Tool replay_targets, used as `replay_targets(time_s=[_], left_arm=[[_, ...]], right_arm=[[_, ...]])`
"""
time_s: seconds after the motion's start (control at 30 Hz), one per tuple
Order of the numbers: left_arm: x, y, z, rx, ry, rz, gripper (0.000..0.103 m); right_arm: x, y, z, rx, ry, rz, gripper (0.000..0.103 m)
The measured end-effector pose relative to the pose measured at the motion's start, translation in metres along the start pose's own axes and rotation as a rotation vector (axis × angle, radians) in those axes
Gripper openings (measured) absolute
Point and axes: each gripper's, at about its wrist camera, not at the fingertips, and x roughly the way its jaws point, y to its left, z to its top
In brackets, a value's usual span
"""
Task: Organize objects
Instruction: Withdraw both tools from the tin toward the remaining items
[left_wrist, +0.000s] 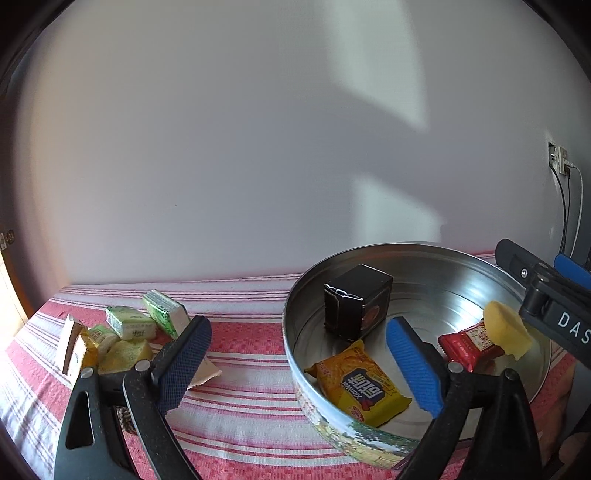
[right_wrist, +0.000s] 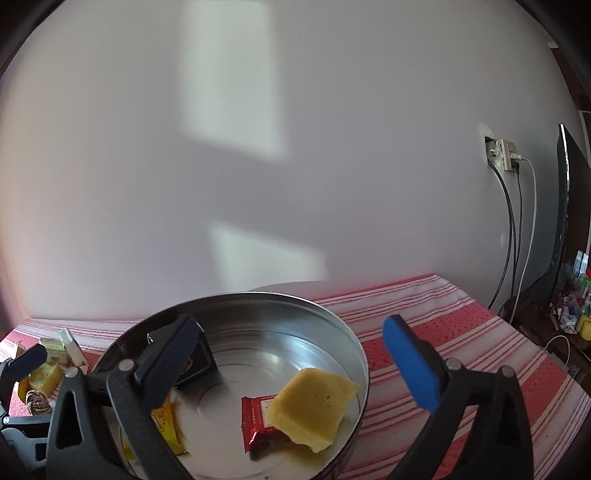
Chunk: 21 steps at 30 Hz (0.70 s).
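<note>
A round tin (left_wrist: 424, 266) on the striped tabletop (left_wrist: 240, 376) holds a black box (left_wrist: 356, 301), yellow packet (left_wrist: 364, 384), red packet (right_wrist: 258, 421) and sponge (right_wrist: 314, 406). Green packets (left_wrist: 129, 323) lie left of it. Left tongs (left_wrist: 299, 365) and right tongs (right_wrist: 295, 362) both gape wide, holding nothing.

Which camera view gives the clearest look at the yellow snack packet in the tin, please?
The left wrist view: the yellow snack packet lies almost fully visible in the tin. The right wrist view shows only a strip of it behind that gripper's finger.
</note>
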Motion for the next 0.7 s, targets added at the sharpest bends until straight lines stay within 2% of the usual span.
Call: replay_targets(time_s=[0.2, 0.4, 0.57, 0.7], left_arm=[[-0.003, 0.018, -0.006, -0.003, -0.011, 0.045, 0.097], [-0.005, 0.041, -0.011, -0.006, -0.018, 0.097, 0.097], [-0.006, 0.07, -0.014, -0.07, -0.007, 0.097, 0.097], [-0.004, 0.093, -0.018, -0.1, 0.016, 0.107, 0.097]], right_arm=[[0.001, 0.004, -0.007, 0.047, 0.011, 0.026, 0.102], [-0.007, 0.027, -0.012, -0.019, -0.042, -0.011, 0.102], [-0.019, 0.05, -0.016, -0.068, -0.083, -0.016, 0.102], [-0.022, 0.066, -0.019, -0.082, -0.064, 0.002, 0.103]])
